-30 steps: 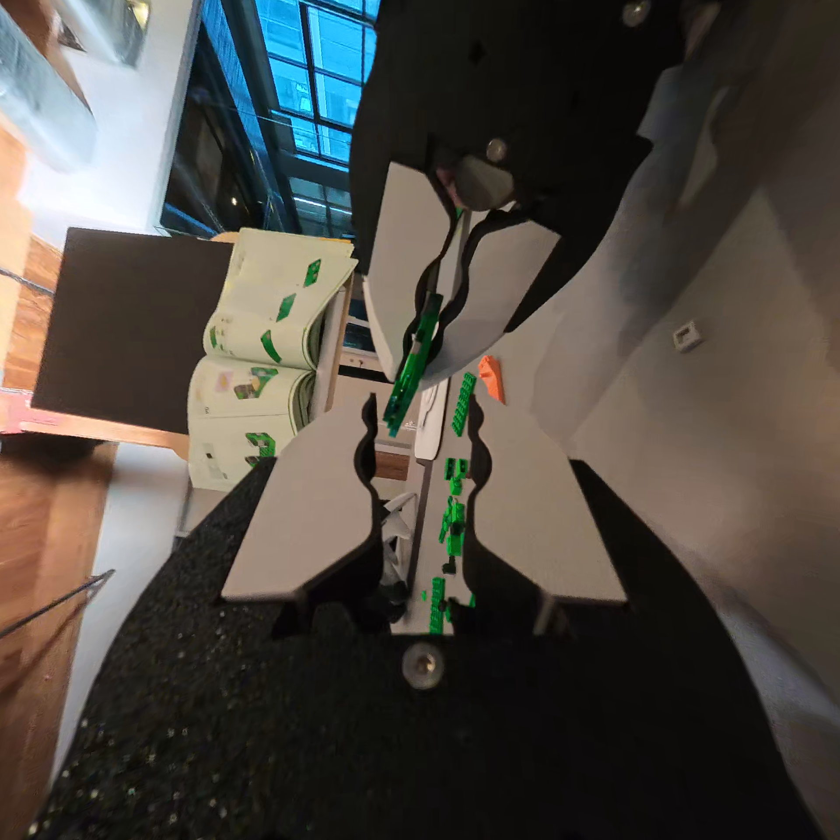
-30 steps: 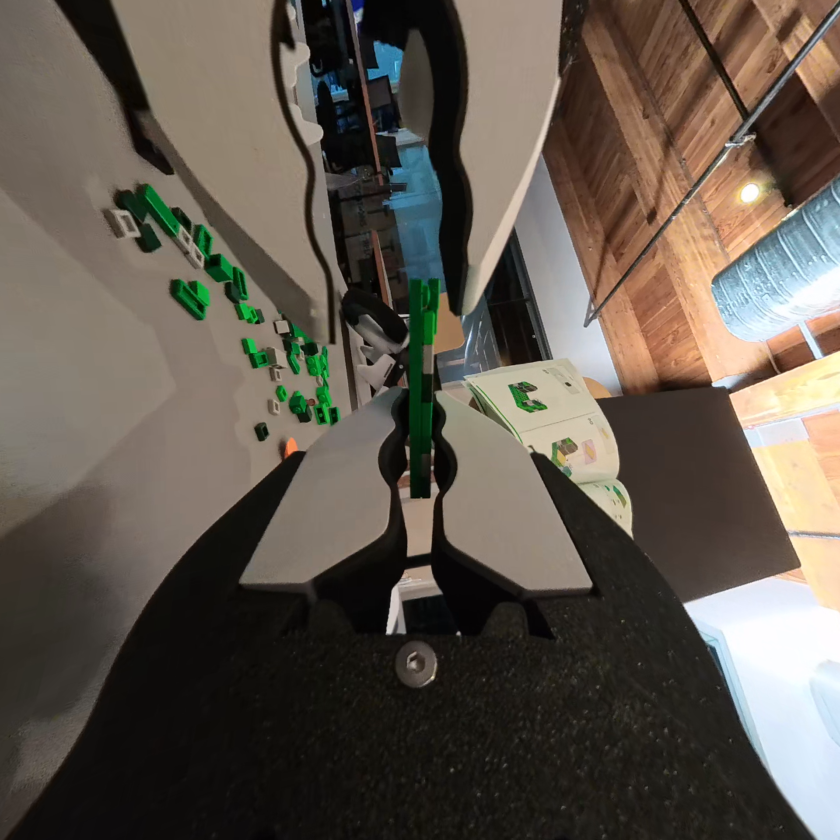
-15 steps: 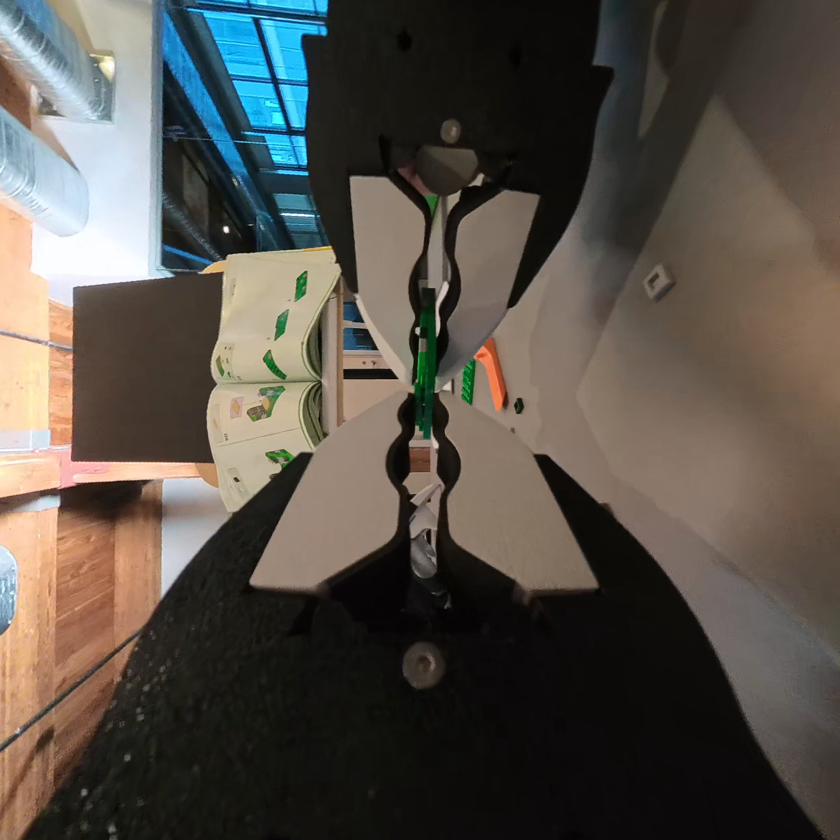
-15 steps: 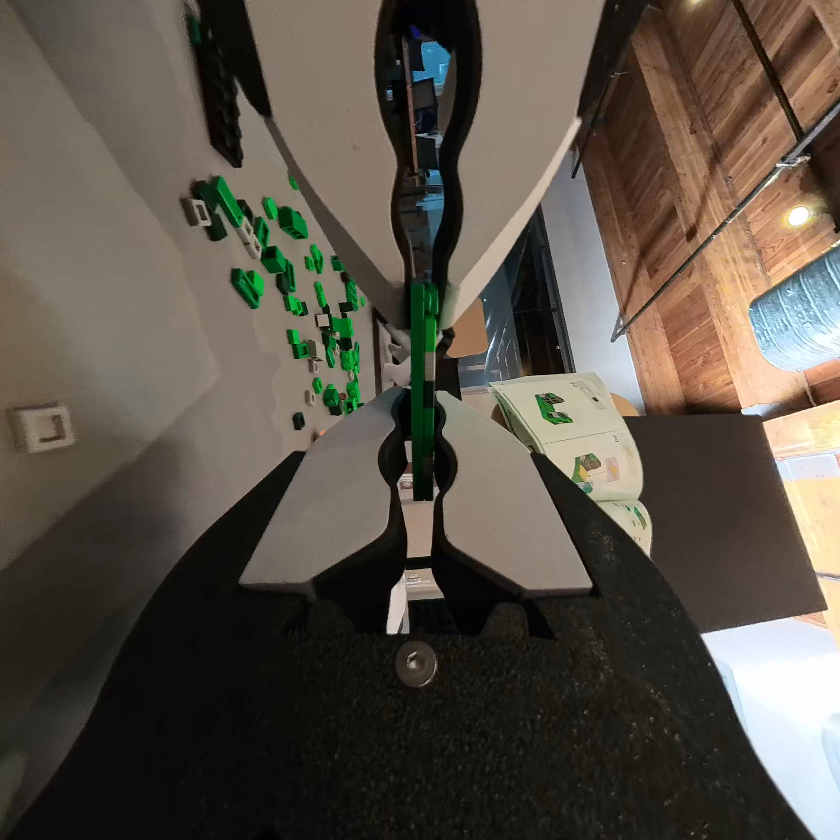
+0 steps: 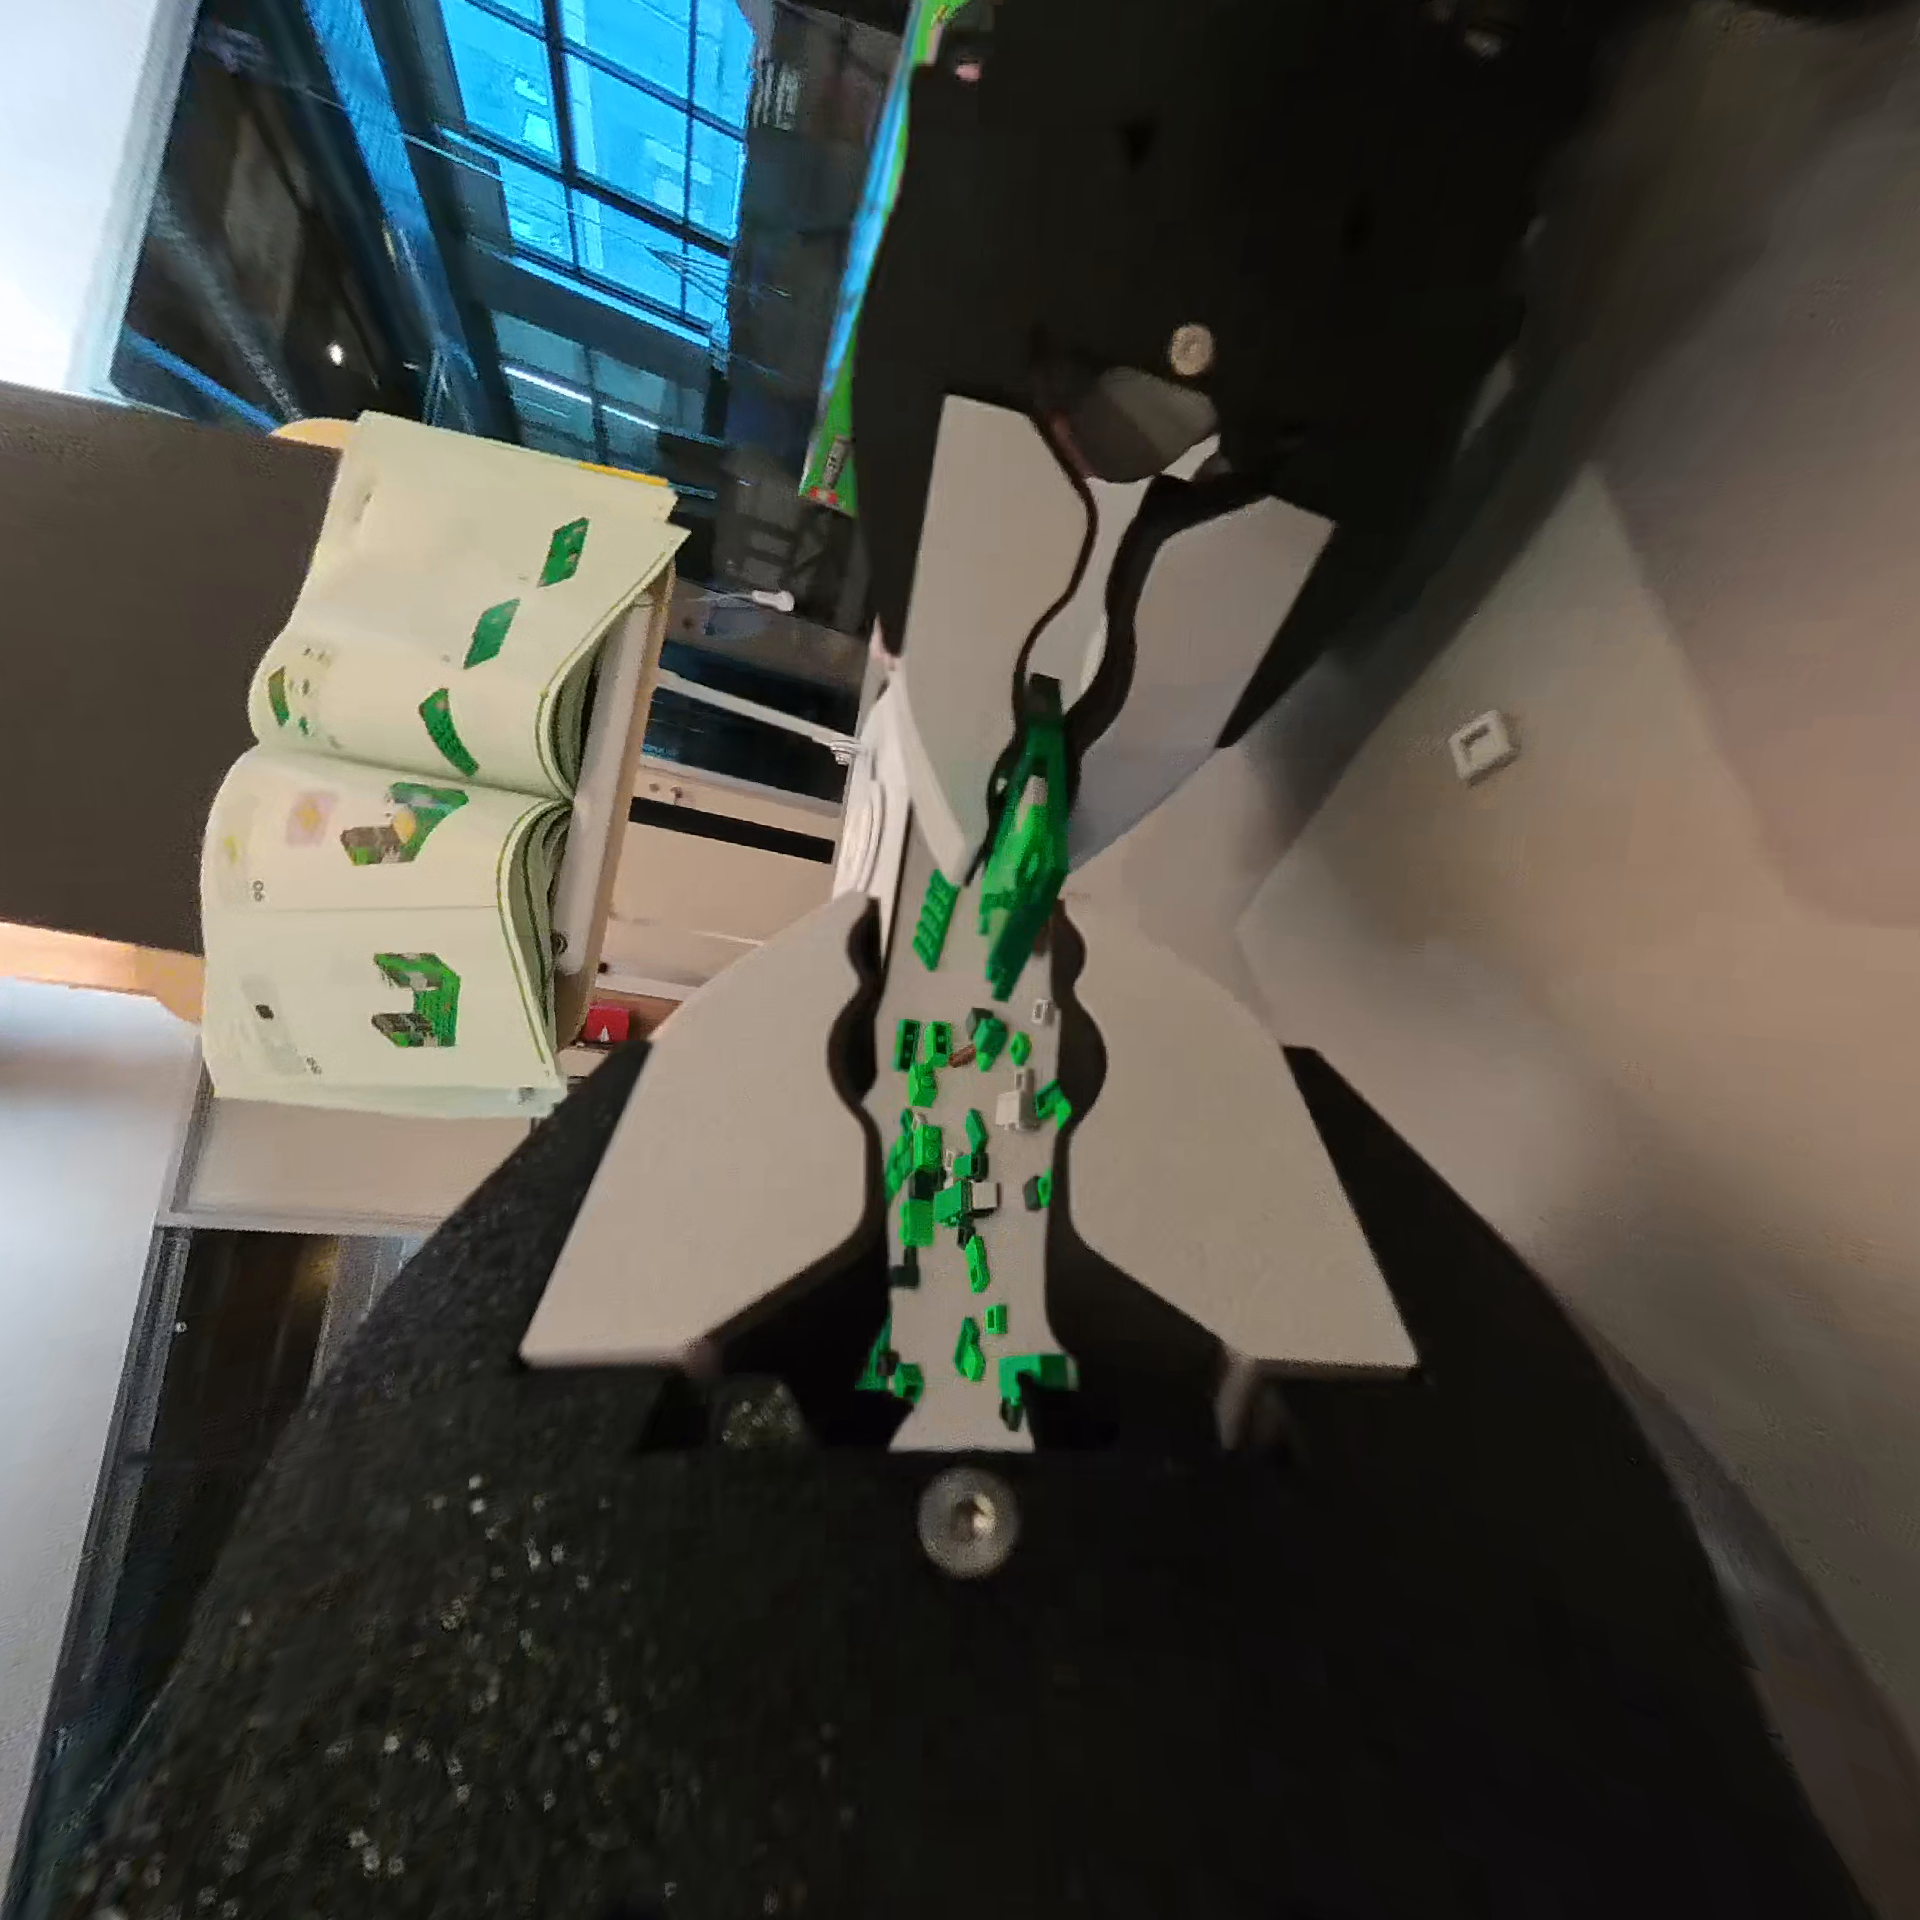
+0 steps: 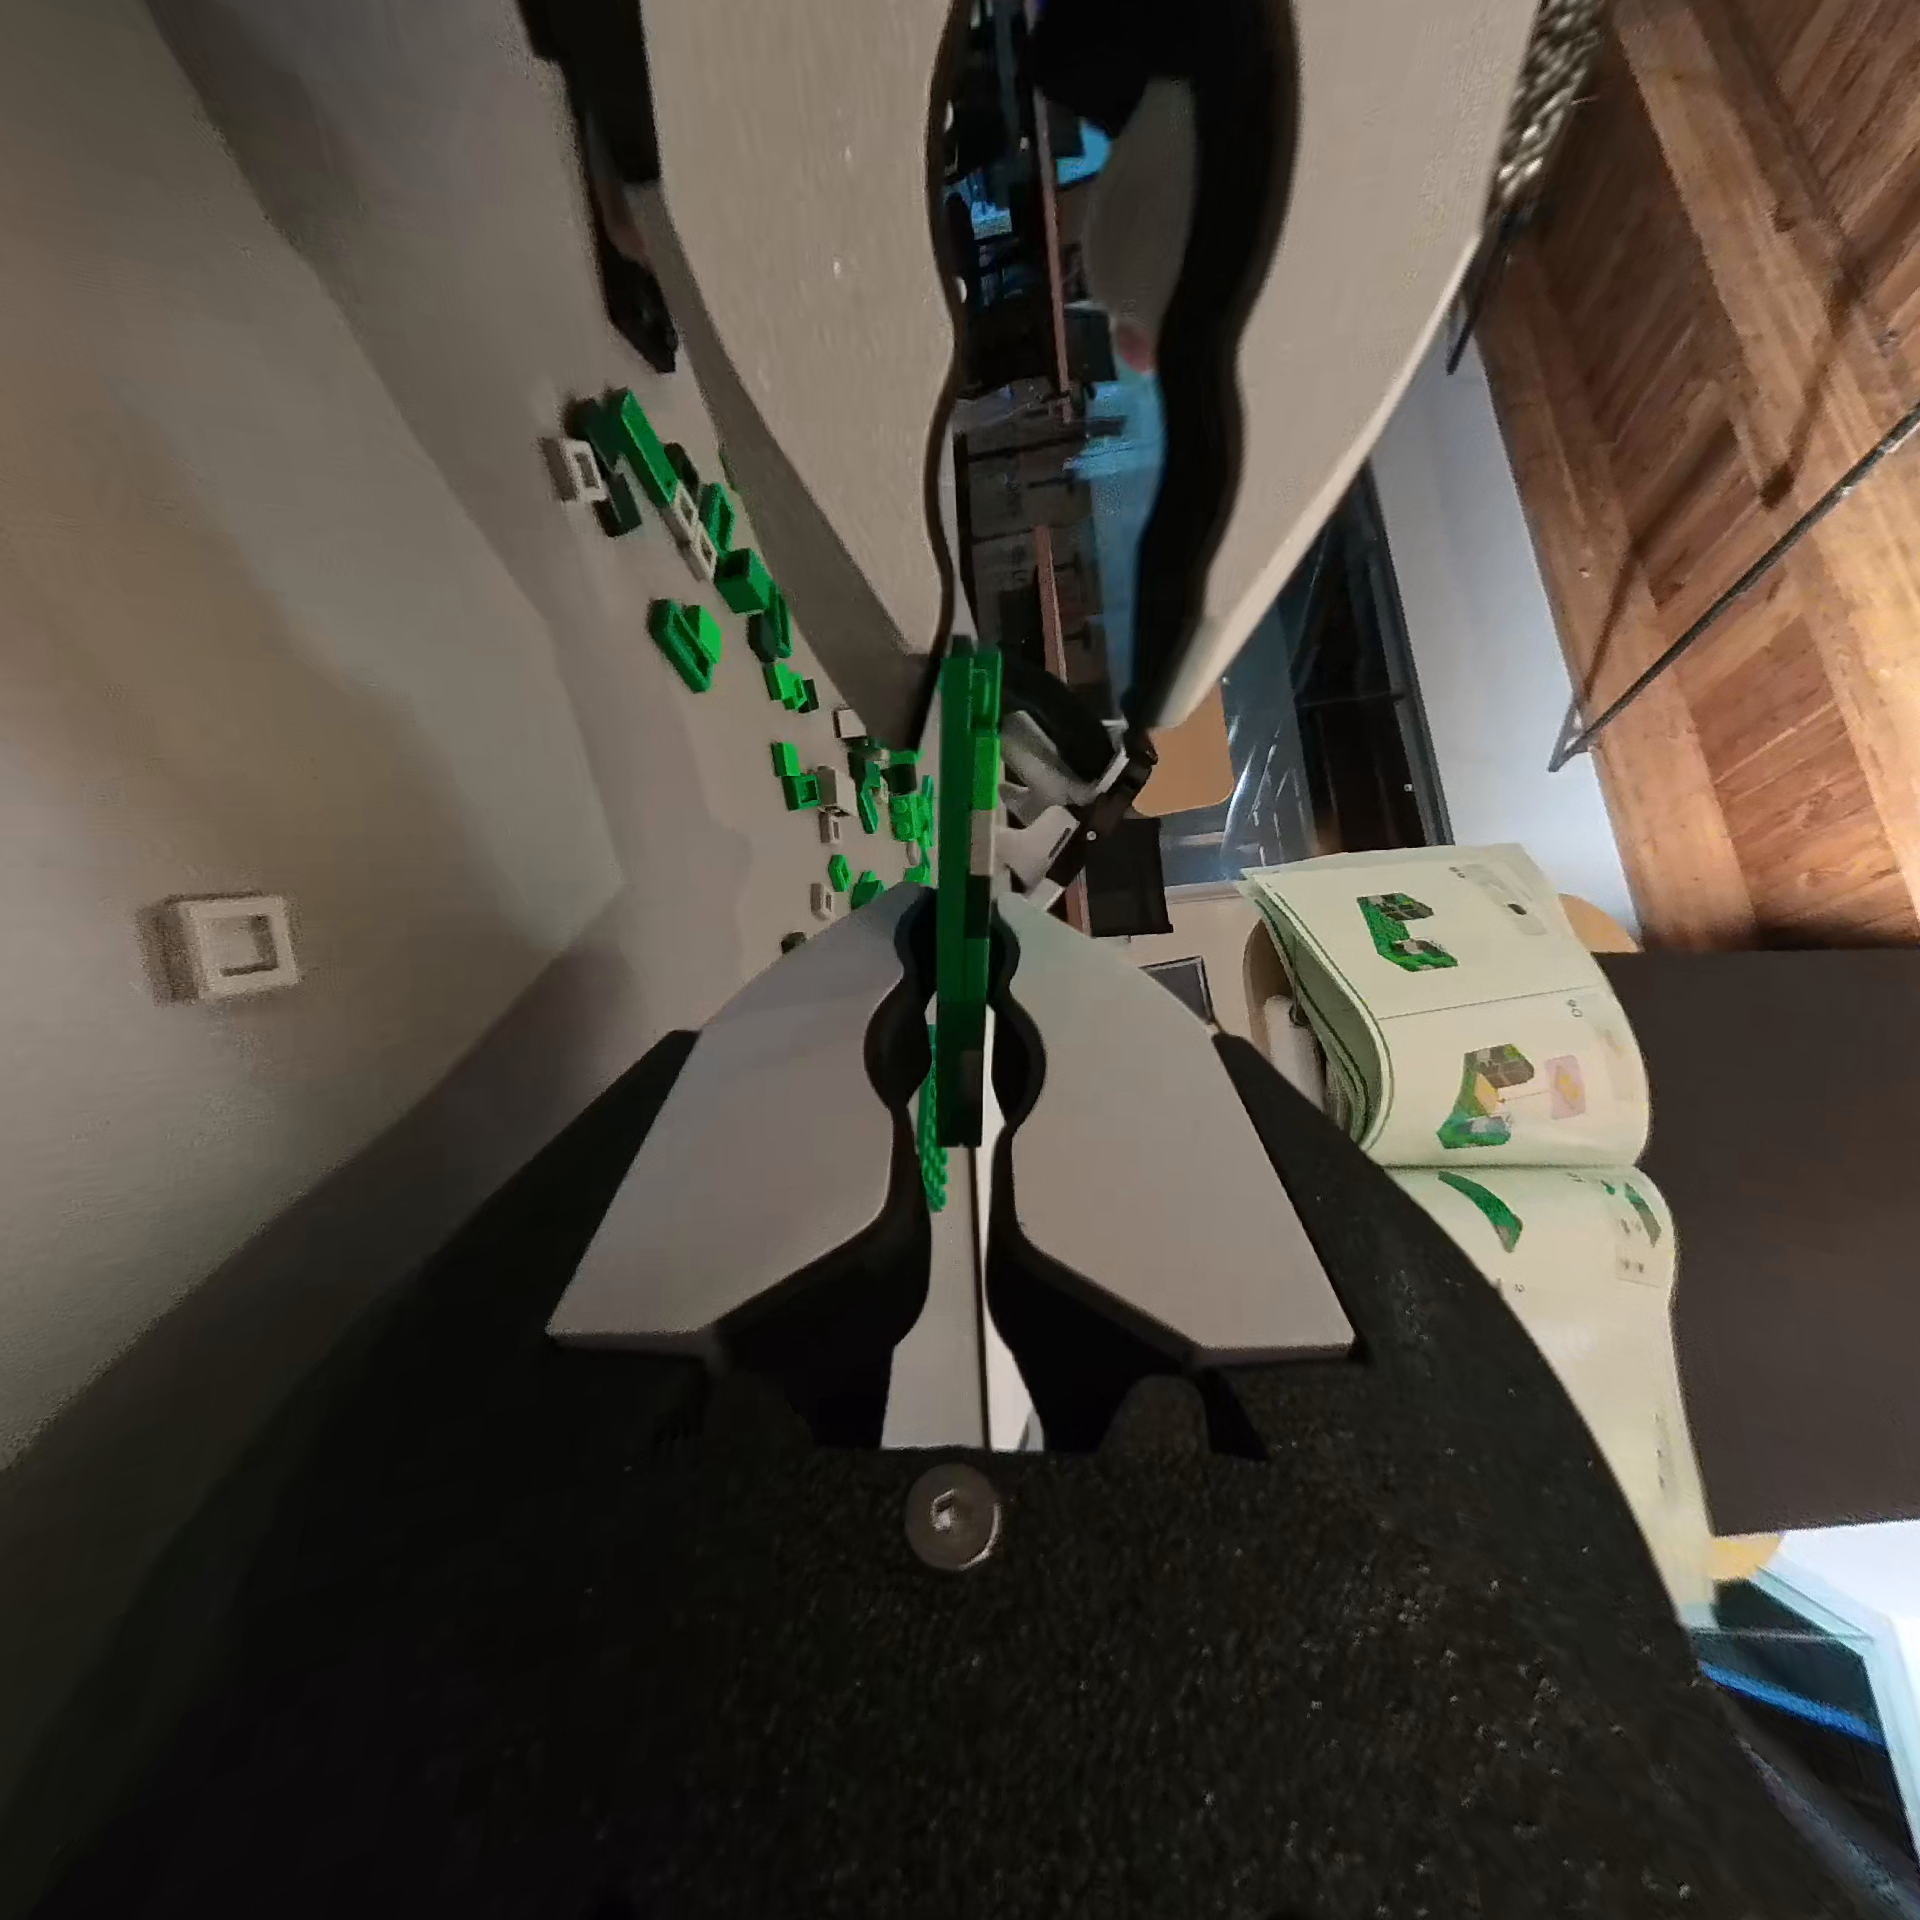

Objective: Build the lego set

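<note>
My right gripper is shut on a flat green plate assembly, held edge-on in the air. In the left wrist view the same gripper comes in from the top with the green plate assembly sticking out of its tips. My left gripper is open and empty, its tips just short of the plate's free end. In the right wrist view the left gripper hangs from the top, jaws apart, one fingertip beside the plate's end. Several loose green and white bricks lie on the grey table.
An open instruction booklet stands propped beyond the table, also in the right wrist view. A small white frame piece lies apart from the scattered bricks. A dark panel stands behind the booklet. Left and right tips are no more than a few centimetres apart.
Half a second ago my left gripper was closed on the free end of the plate. It has now opened and let go and sits slightly off the plate. The right gripper still holds it.
</note>
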Available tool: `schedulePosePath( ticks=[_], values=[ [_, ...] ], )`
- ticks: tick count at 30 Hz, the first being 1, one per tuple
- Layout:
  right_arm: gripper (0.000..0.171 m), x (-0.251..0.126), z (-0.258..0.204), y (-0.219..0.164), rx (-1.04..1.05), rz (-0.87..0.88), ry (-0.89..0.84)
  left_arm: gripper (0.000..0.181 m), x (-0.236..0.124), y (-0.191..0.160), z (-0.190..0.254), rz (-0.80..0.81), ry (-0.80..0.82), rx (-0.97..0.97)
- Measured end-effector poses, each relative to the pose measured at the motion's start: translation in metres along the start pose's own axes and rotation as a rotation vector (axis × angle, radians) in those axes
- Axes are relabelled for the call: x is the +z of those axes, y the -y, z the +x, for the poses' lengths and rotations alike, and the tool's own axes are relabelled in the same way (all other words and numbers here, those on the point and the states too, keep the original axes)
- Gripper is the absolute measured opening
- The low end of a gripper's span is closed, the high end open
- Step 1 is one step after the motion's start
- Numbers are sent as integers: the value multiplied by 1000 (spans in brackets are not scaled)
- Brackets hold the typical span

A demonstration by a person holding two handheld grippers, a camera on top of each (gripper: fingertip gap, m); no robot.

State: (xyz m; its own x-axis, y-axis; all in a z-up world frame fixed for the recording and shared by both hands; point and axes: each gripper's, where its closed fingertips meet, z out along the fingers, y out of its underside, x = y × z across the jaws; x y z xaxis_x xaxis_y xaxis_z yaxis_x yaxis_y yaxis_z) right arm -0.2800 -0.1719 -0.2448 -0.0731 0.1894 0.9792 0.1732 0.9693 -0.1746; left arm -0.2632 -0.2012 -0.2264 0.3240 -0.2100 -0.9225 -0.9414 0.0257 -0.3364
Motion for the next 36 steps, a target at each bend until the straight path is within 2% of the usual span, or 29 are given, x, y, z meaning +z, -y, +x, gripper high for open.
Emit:
schedulePosePath(
  ticks=[4, 5, 7, 9, 11, 14, 16, 18, 25, 36],
  values=[
    [6, 1, 1, -1, 18, -4, 1, 29, 0, -1, -2, 5, 24, 4],
    [7, 2, 1, -2, 18, -7, -4, 27, 0, -2, -1, -1, 22, 0],
    [7, 2, 5, -4, 33, -11, -27, 10, 1, -3, 1, -8, 8, -10],
    [6, 3, 11, -6, 27, -24, -63, 11, 2, -4, -1, -14, 17, -66],
    [7, 3, 20, -12, -13, -50, -133, 26, 1, -2, 0, 6, -43, -210],
    [7, 2, 33, -16, -12, -64, -210, 46, 2, 3, -8, 50, -104, -536],
    [7, 1, 35, -15, -22, -59, -230, 53, 6, 7, -12, 78, -123, -725],
    [7, 0, 35, -12, -45, -49, -238, 55, 10, 10, -13, 93, -127, -830],
    [6, 0, 35, -8, -70, -37, -249, 37, 14, 7, -10, 25, -100, -867],
    [6, 0, 33, -6, -85, -25, -244, 35, 12, 7, -8, 44, -100, -840]
  ],
)
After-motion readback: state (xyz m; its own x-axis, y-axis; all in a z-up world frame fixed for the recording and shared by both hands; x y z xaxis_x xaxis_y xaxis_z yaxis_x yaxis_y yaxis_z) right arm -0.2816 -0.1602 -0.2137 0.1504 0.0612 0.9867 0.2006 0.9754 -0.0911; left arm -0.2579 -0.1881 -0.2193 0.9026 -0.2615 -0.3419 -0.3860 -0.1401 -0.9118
